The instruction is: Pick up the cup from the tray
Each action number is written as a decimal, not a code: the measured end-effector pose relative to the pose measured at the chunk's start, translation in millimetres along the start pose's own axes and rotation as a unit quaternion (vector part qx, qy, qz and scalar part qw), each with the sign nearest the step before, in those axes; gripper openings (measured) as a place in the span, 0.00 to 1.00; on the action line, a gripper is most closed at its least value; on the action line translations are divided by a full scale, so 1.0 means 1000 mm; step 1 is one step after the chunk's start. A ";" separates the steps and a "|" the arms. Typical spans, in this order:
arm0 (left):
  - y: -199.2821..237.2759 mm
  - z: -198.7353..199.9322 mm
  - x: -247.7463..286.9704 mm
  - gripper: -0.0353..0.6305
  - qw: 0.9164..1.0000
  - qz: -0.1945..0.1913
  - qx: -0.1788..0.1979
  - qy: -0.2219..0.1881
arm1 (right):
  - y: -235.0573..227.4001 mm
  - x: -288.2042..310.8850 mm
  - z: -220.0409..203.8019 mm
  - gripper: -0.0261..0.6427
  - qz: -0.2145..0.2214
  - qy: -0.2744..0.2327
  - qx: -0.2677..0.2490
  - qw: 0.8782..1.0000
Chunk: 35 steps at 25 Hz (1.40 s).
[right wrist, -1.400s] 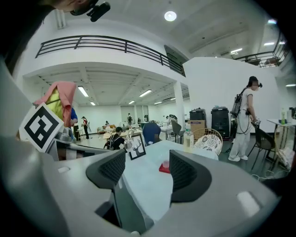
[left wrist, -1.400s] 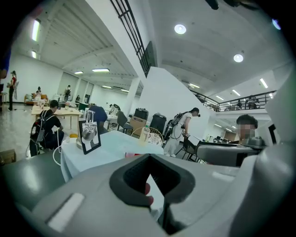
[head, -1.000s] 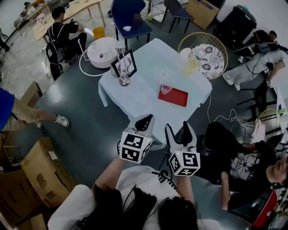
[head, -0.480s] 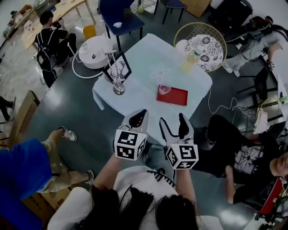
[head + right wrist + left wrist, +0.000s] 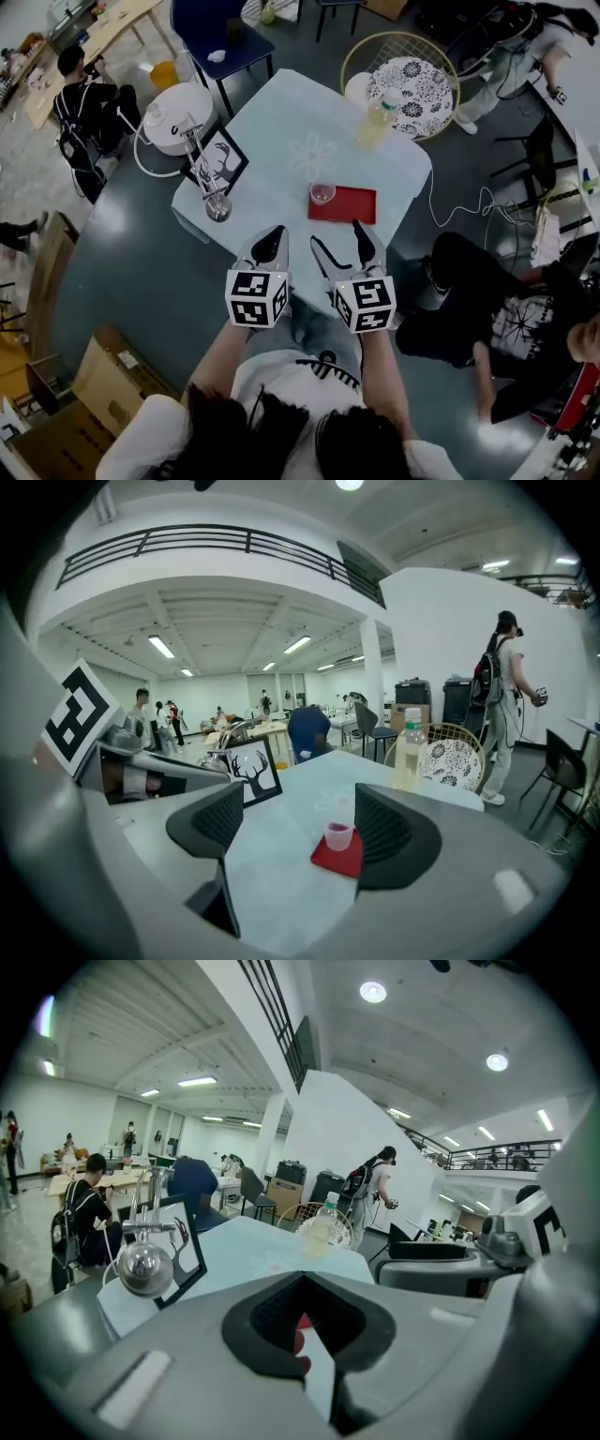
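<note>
Cup (image 5: 322, 192) stands upright, mouth up, at the left end of a red tray (image 5: 354, 207), ahead of both grippers and well apart, as the right gripper (image 5: 339, 237) shows empty jaws just opened wide, the left gripper (image 5: 269, 240) pressed together.

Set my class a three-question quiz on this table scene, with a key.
1. True or false: the cup stands on the tray.
2. How do the jaws of the left gripper and the right gripper stand?
3. Fill in: the picture shows a ____.

Key
1. True.
2. Left together. Right apart, having just been opening, with nothing between them.
3. Deer.
</note>
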<state>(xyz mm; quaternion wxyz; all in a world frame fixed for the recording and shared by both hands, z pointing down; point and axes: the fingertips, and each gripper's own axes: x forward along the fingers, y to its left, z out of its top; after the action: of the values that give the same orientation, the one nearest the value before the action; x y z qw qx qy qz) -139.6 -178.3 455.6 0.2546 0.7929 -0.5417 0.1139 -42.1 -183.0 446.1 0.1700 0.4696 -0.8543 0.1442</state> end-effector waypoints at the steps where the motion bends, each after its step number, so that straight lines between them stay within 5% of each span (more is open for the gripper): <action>1: 0.004 -0.004 0.006 0.05 1.000 0.008 -0.007 0.006 | -0.004 0.008 -0.005 0.60 0.006 0.008 -0.001 1.000; 12: 0.043 -0.030 0.098 0.05 0.995 0.073 -0.045 0.053 | -0.054 0.108 -0.049 0.68 0.028 0.058 -0.001 0.998; 24: 0.060 -0.057 0.146 0.05 0.992 0.083 -0.041 0.092 | -0.063 0.165 -0.106 0.71 0.048 0.128 -0.026 0.990; 28: 0.065 -0.066 0.147 0.05 0.990 0.084 -0.048 0.106 | -0.065 0.177 -0.106 0.69 0.040 0.124 -0.017 0.991; 32: 0.068 -0.074 0.148 0.05 0.989 0.082 -0.043 0.118 | -0.072 0.180 -0.105 0.54 0.023 0.123 -0.015 0.992; 35: 0.073 -0.072 0.148 0.05 0.988 0.096 -0.045 0.111 | -0.075 0.180 -0.103 0.53 0.022 0.121 -0.015 0.992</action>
<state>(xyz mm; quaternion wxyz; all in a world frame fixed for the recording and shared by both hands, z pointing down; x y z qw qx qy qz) -142.3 -279.4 604.6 0.3359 0.7079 -0.5881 0.2004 -53.1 -315.6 622.1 0.2757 0.4275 -0.8396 0.1906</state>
